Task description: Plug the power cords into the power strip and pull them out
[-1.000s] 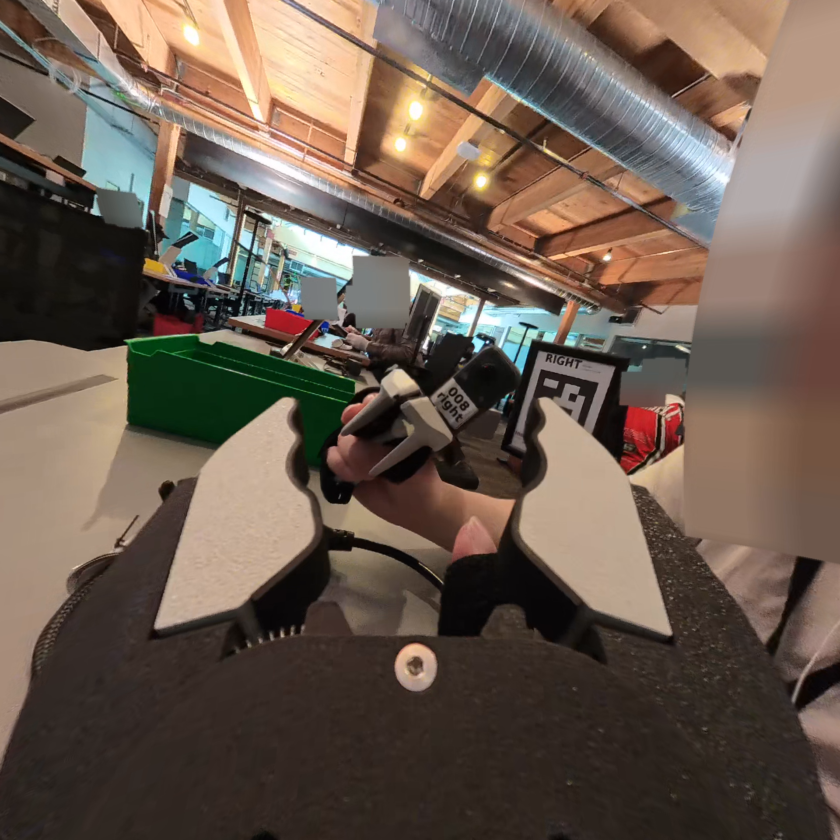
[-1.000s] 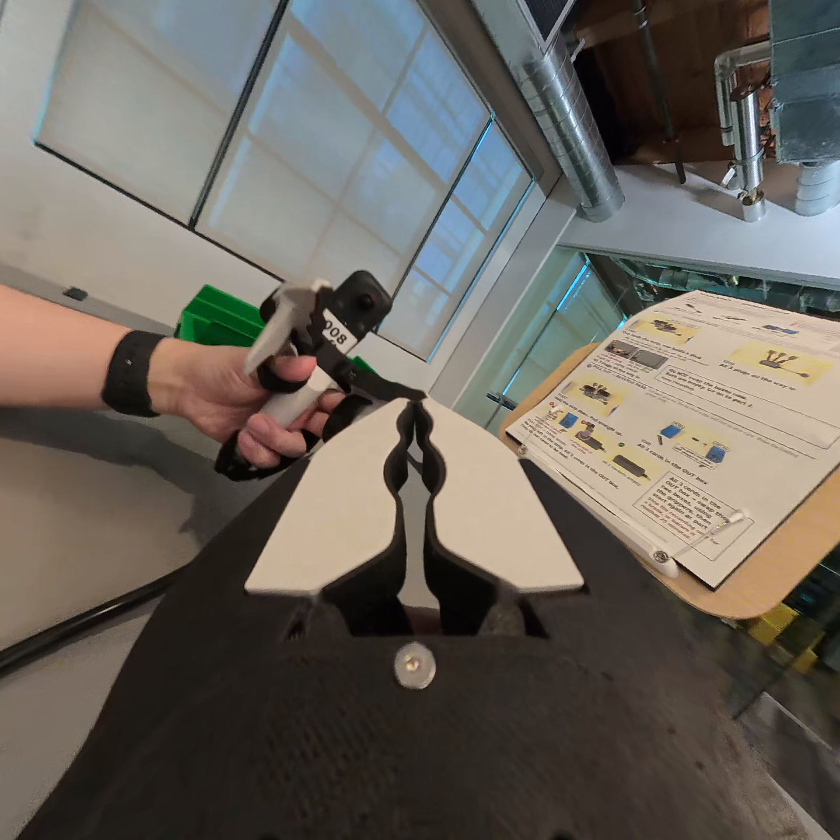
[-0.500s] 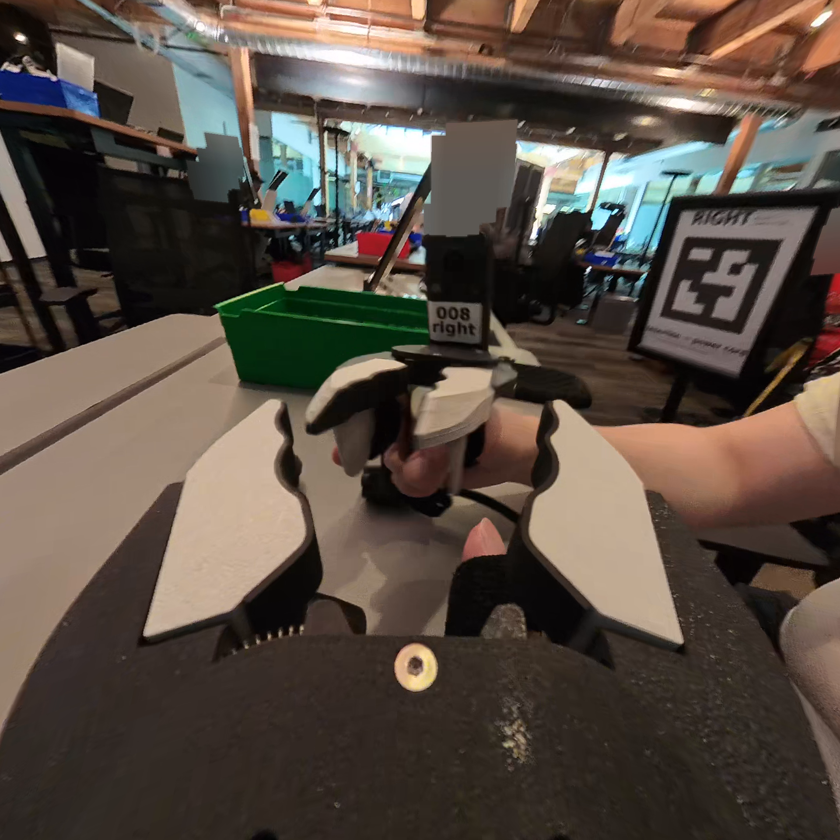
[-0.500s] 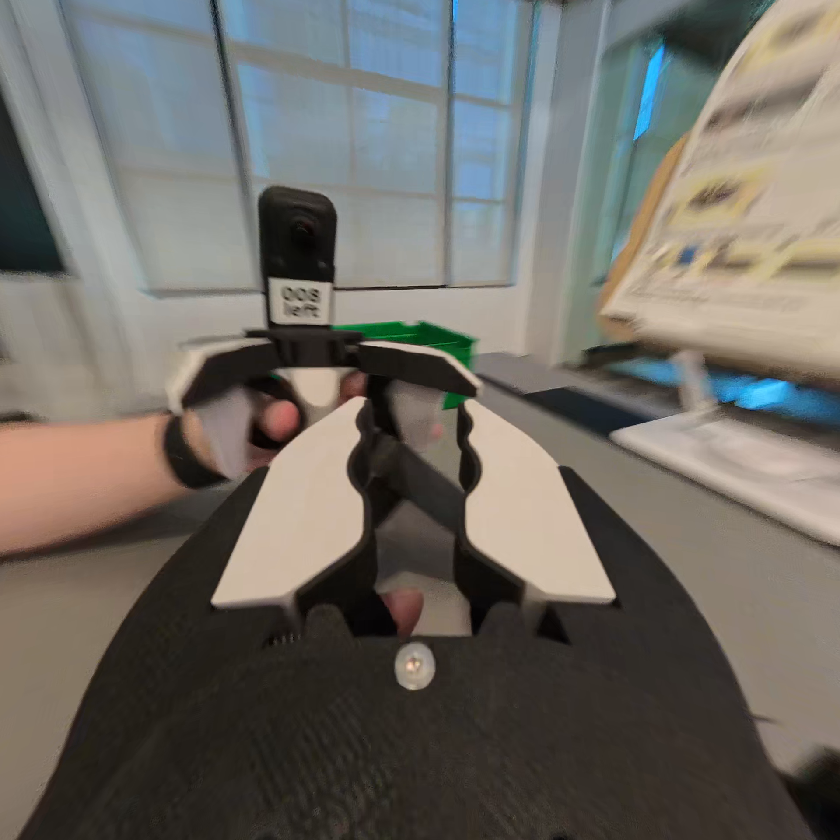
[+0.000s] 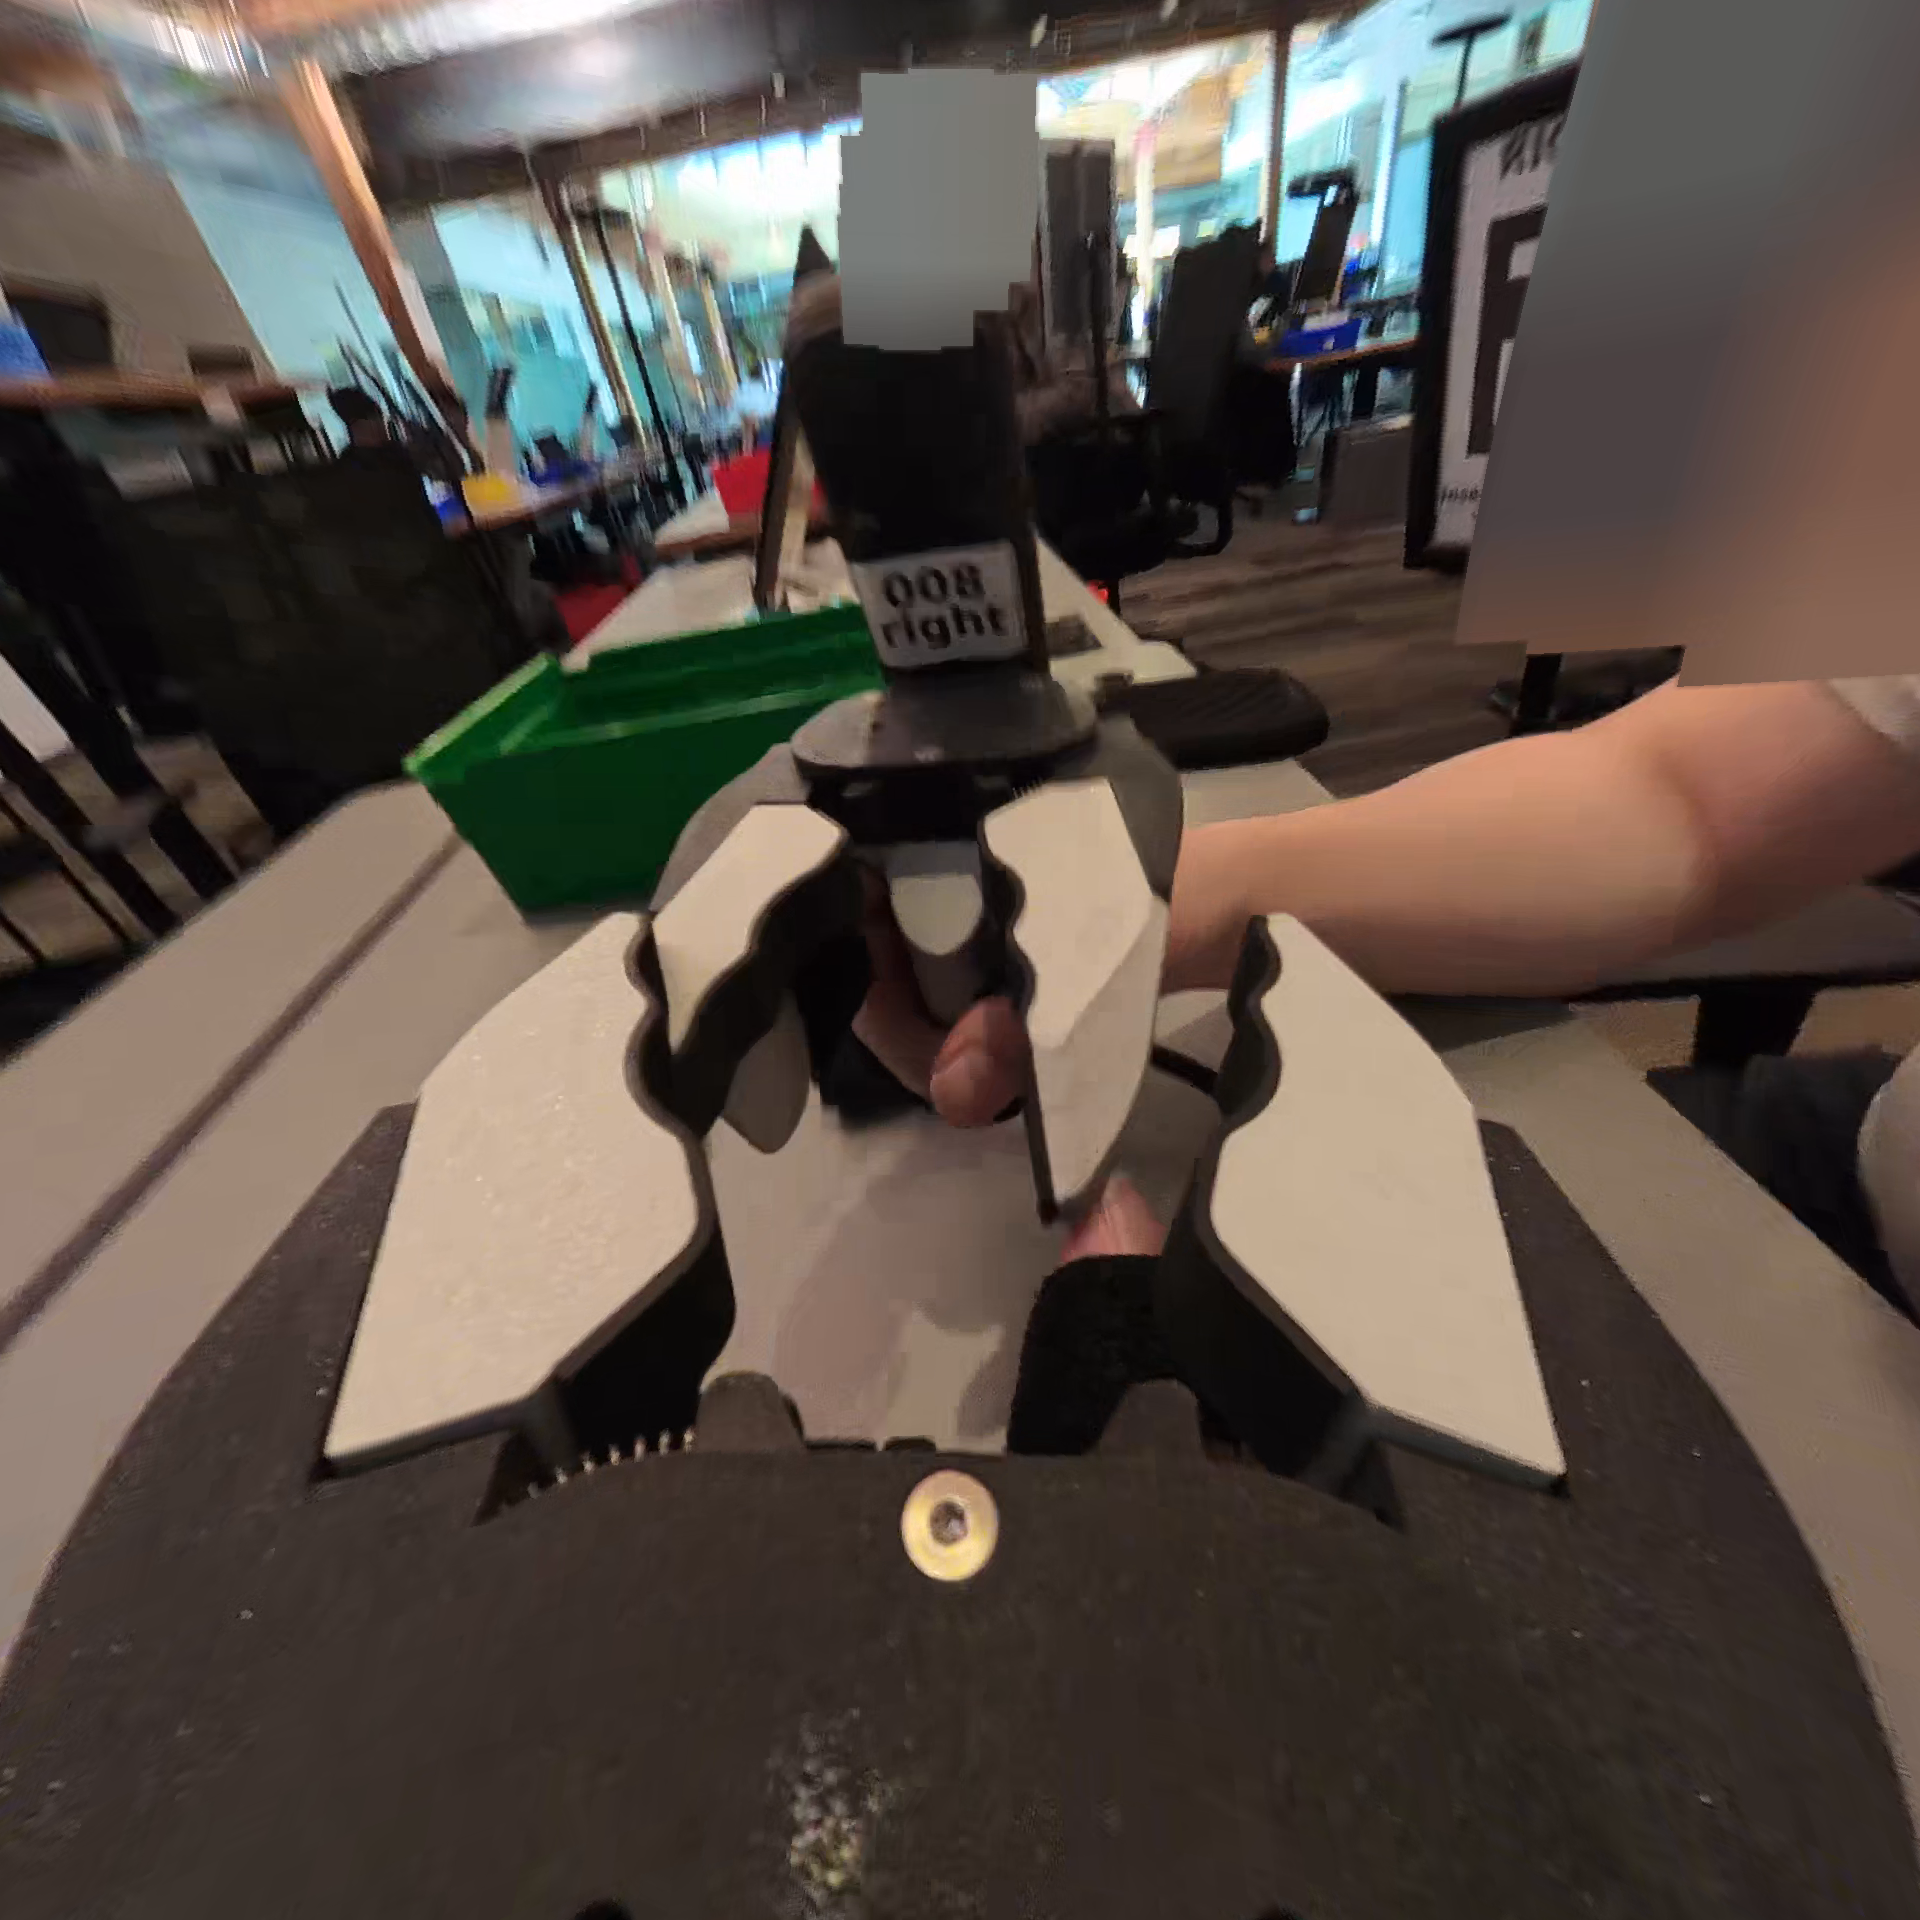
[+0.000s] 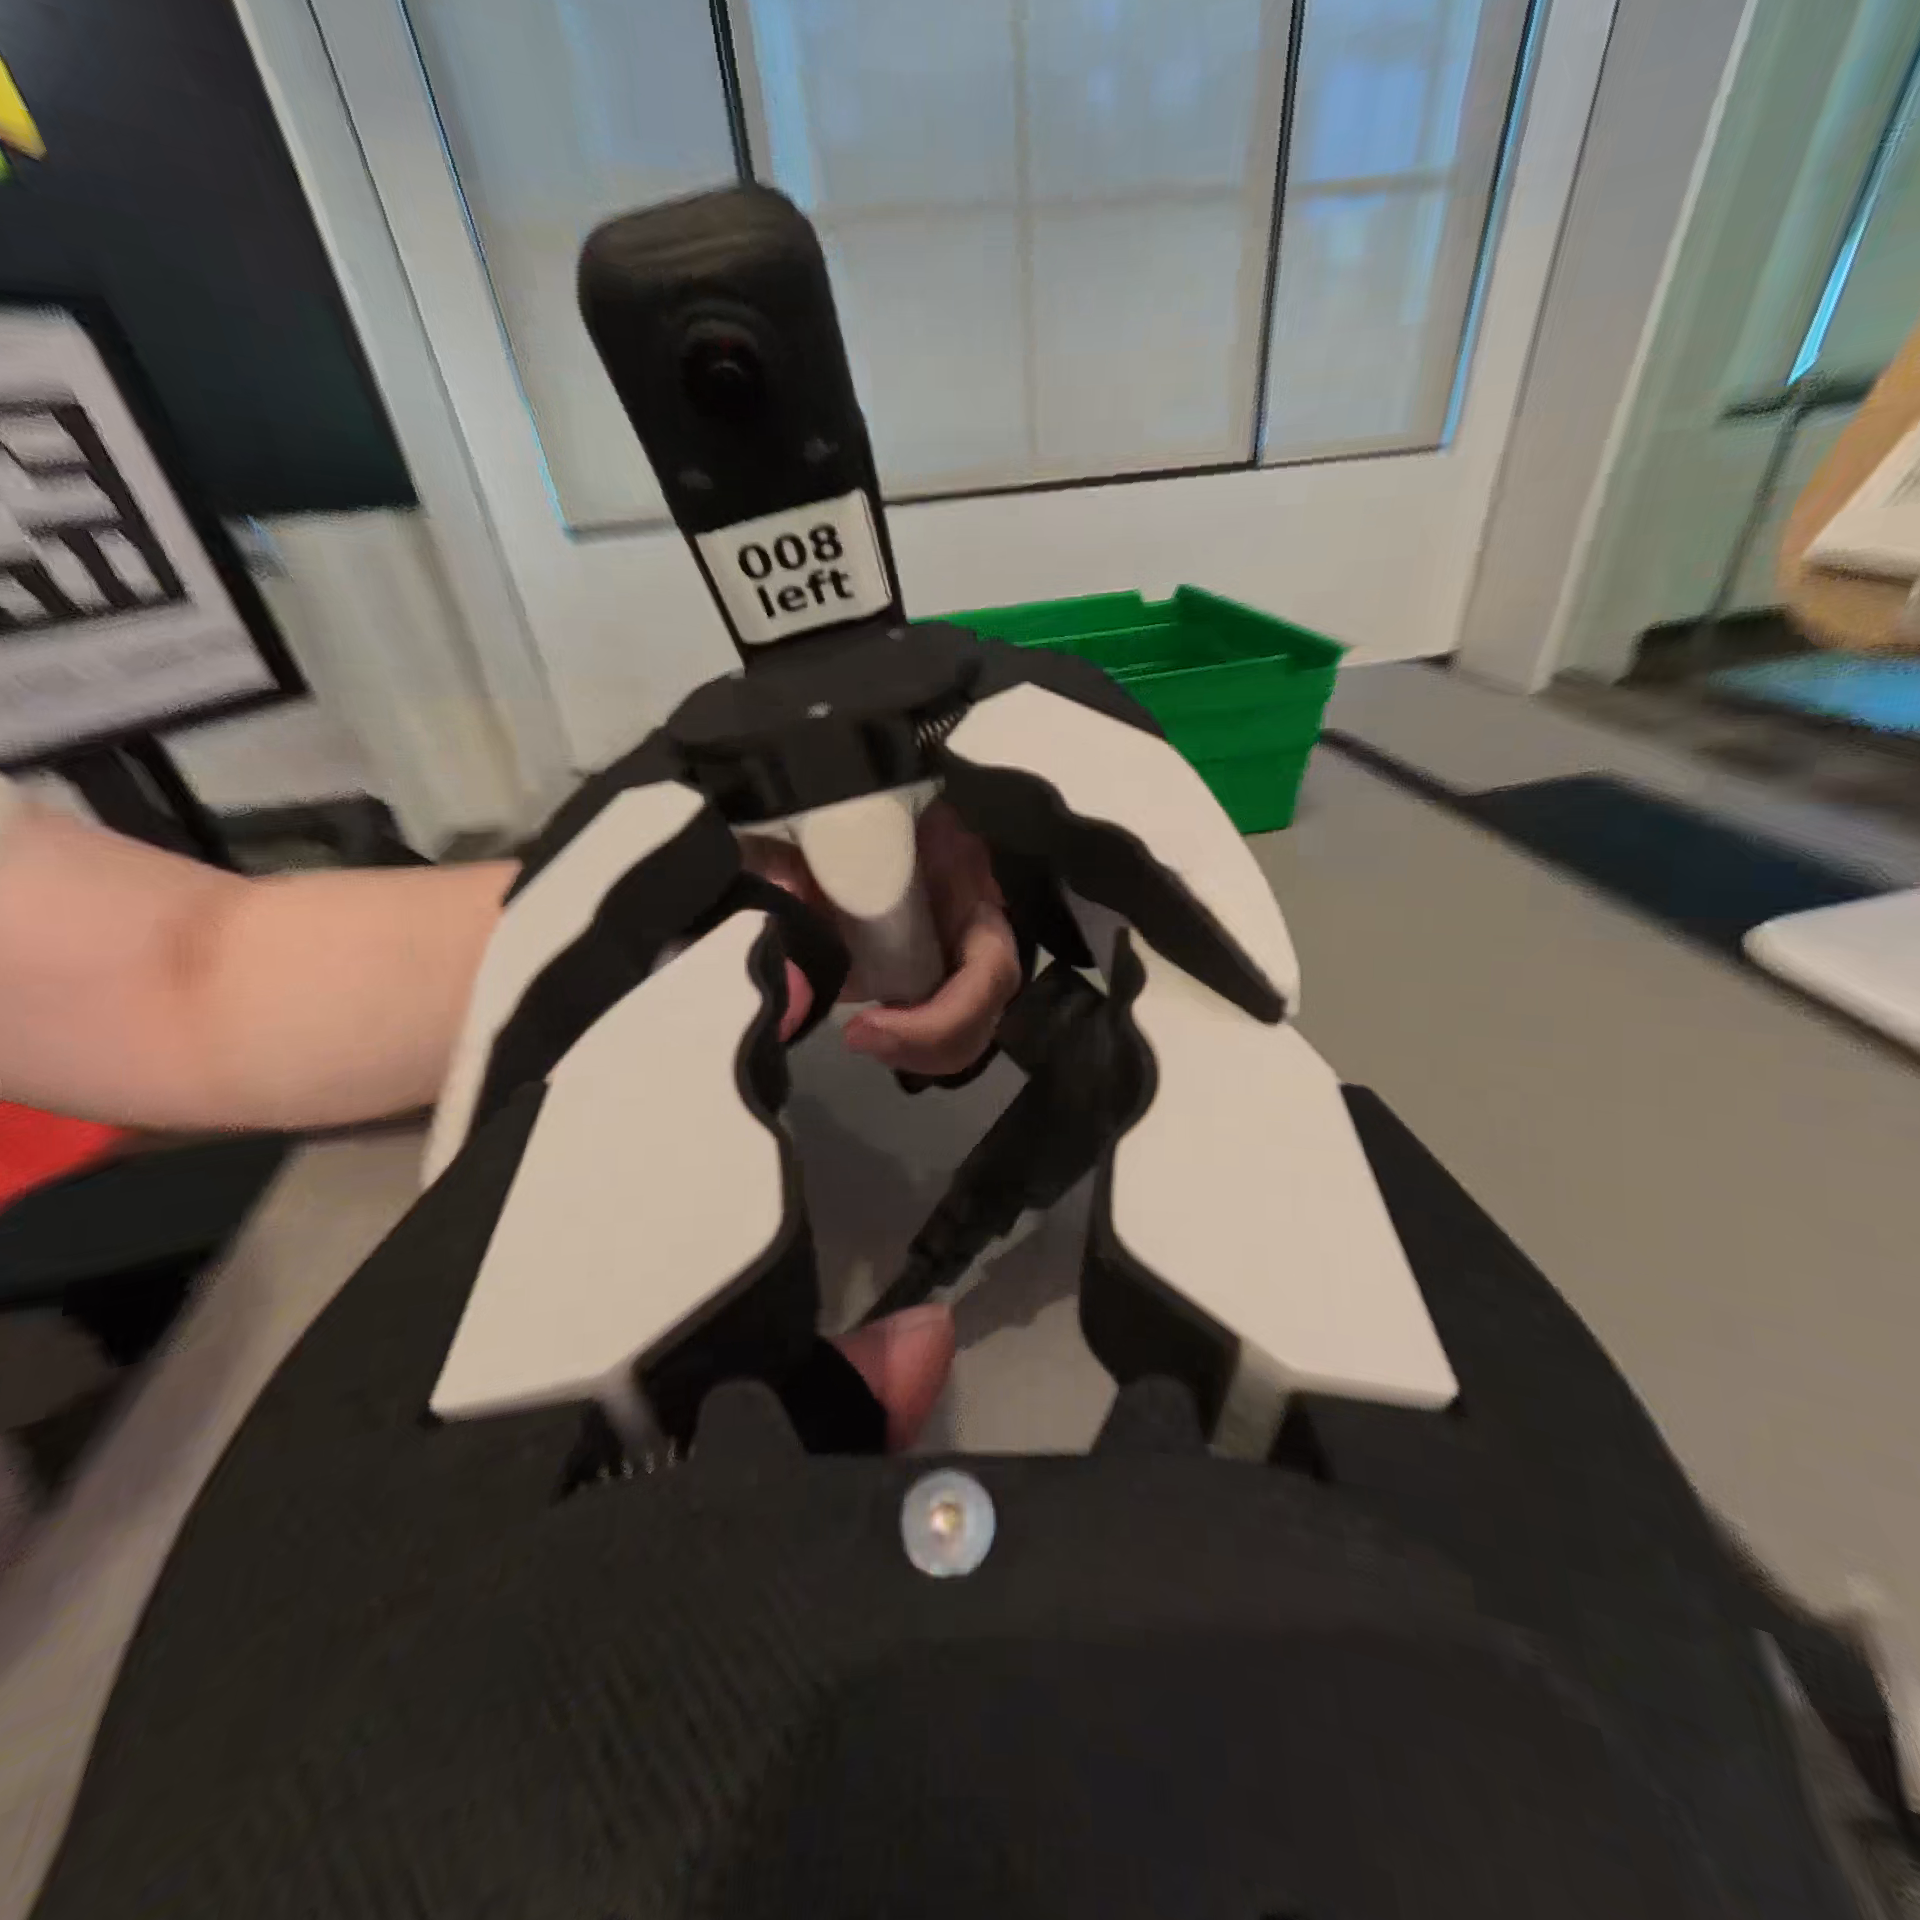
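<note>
Since a second ago the right gripper (image 6: 940, 1049) has parted its formerly closed jaws and swung to face the spread, empty left gripper (image 5: 940, 1039) fingertip to fingertip above the grey table (image 5: 260, 997), with neither power strip nor cords identifiable, so plugging has not started.

My left gripper (image 5: 940, 1049) is holding its two fingers wide apart over the grey table (image 5: 208, 1039). The right gripper (image 5: 914, 977) is facing me, very close, with its fingers apart too. A green bin (image 5: 623, 769) is sitting behind it.
</note>
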